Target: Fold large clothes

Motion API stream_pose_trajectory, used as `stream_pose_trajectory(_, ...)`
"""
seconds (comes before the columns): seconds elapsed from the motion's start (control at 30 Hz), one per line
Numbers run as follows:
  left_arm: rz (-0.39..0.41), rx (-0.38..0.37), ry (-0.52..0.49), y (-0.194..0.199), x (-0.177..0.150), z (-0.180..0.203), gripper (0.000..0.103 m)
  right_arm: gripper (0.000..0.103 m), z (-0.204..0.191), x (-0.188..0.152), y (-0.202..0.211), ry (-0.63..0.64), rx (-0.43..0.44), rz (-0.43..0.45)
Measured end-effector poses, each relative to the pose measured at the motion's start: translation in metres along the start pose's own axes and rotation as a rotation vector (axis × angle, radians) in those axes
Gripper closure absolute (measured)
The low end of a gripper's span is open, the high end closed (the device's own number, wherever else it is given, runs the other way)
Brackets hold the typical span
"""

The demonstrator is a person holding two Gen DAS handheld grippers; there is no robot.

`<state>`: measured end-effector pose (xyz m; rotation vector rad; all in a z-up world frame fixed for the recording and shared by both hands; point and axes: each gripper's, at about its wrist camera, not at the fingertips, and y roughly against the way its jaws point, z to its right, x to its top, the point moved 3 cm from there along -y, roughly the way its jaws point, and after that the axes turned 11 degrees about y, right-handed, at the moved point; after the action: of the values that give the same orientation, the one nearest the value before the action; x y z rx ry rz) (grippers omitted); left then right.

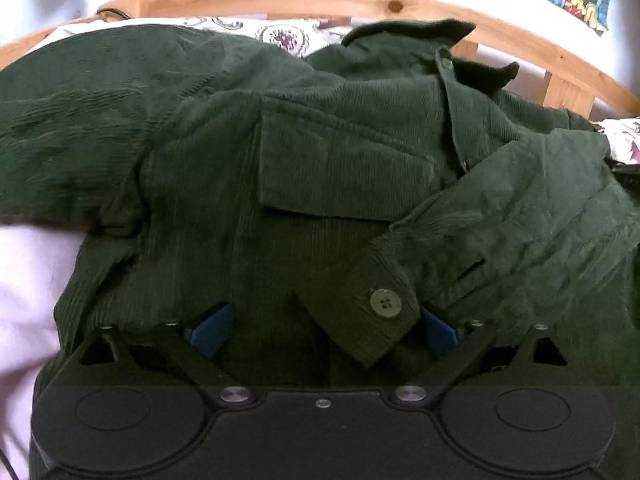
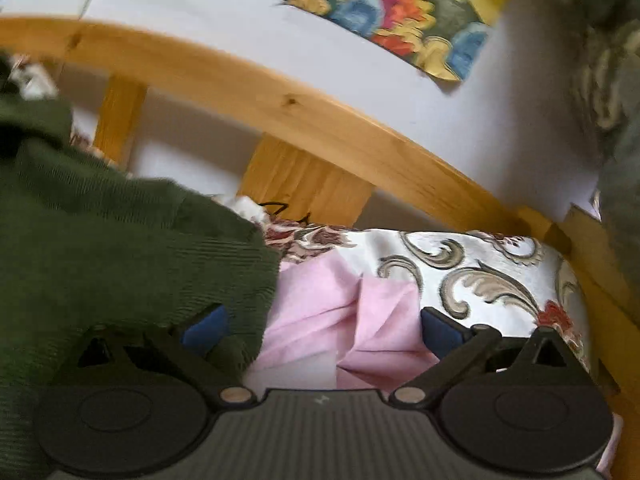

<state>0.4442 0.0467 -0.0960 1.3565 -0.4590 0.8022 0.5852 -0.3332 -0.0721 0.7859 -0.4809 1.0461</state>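
Observation:
A dark green corduroy shirt [image 1: 304, 152] lies spread on the bed, collar [image 1: 416, 32] toward the wooden headboard, chest pocket in the middle. One sleeve is folded across the front; its buttoned cuff [image 1: 380, 312] lies between the fingers of my left gripper [image 1: 324, 328]. The left gripper is open, low over the shirt's lower part, blue pads [image 1: 212, 330] wide apart. My right gripper [image 2: 324, 328] is open at the shirt's right edge [image 2: 120, 248]; its left finger touches the green cloth, its right finger is over the pink sheet [image 2: 340, 312].
A curved wooden headboard [image 2: 304, 120] runs behind the bed. A floral patterned cover [image 2: 480, 276] lies by the headboard. A colourful floral cloth [image 2: 404, 8] hangs on the white wall. Pink sheet shows left of the shirt [image 1: 32, 280].

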Motion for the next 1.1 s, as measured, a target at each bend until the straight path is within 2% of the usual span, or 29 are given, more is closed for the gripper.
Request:
stream_pose_trajectory(0.1,-0.006,0.004,-0.015,0.0,0.002,0.002,0.005,0.001,0.004,-0.003,-0.004,-0.003,-0.001,-0.001)
stream_pose_trajectory(0.17,-0.017,-0.009,-0.002,0.005,0.005,0.001,0.006,0.001,0.012,0.003,0.001,-0.012,-0.036,-0.014)
stream_pose_trajectory(0.23,0.005,-0.04,0.01,0.014,0.006,-0.001,0.006,0.001,0.025,0.012,0.014,-0.073,-0.087,0.02)
stream_pose_trajectory(0.3,0.046,-0.051,-0.006,0.026,0.004,-0.001,0.004,0.001,0.028,0.02,0.028,-0.109,-0.07,0.068)
stream_pose_trajectory(0.37,0.06,-0.037,-0.047,0.031,-0.001,0.0,0.003,0.001,0.019,0.021,0.036,-0.082,-0.046,0.09)
stream_pose_trajectory(0.43,0.045,0.001,-0.082,0.03,-0.007,0.0,0.003,0.001,-0.002,0.015,0.041,0.004,-0.017,0.095)
stream_pose_trajectory(0.53,-0.001,0.013,-0.043,0.023,-0.008,-0.008,0.001,0.001,-0.037,-0.005,0.038,0.161,-0.053,0.086)
stream_pose_trajectory(0.6,-0.029,-0.008,0.004,0.023,-0.006,-0.015,0.001,0.001,-0.039,-0.01,0.04,0.159,-0.062,0.113)
stream_pose_trajectory(0.7,-0.042,-0.037,0.021,0.033,-0.003,-0.022,0.001,0.001,-0.035,0.004,0.05,0.159,-0.07,0.082)
stream_pose_trajectory(0.77,-0.033,-0.058,0.029,0.044,-0.002,-0.026,0.001,0.001,-0.035,0.014,0.071,0.155,-0.069,0.132)
stream_pose_trajectory(0.87,0.041,-0.118,0.056,0.063,0.001,-0.033,0.001,0.001,-0.051,0.029,0.108,0.162,-0.021,0.247)
stream_pose_trajectory(0.93,0.088,-0.13,0.067,0.067,0.008,-0.033,0.001,0.001,-0.073,0.04,0.124,0.177,0.087,0.303)
stream_pose_trajectory(0.97,0.097,-0.12,0.067,0.065,0.012,-0.032,0.001,0.0,-0.086,0.046,0.129,0.183,0.144,0.328)
stream_pose_trajectory(1.03,0.096,-0.094,0.057,0.054,0.018,-0.028,0.001,0.001,-0.107,0.055,0.131,0.188,0.198,0.366)
stream_pose_trajectory(1.1,0.055,0.004,0.029,0.035,0.019,-0.022,0.002,0.001,-0.126,0.062,0.124,0.21,0.218,0.358)
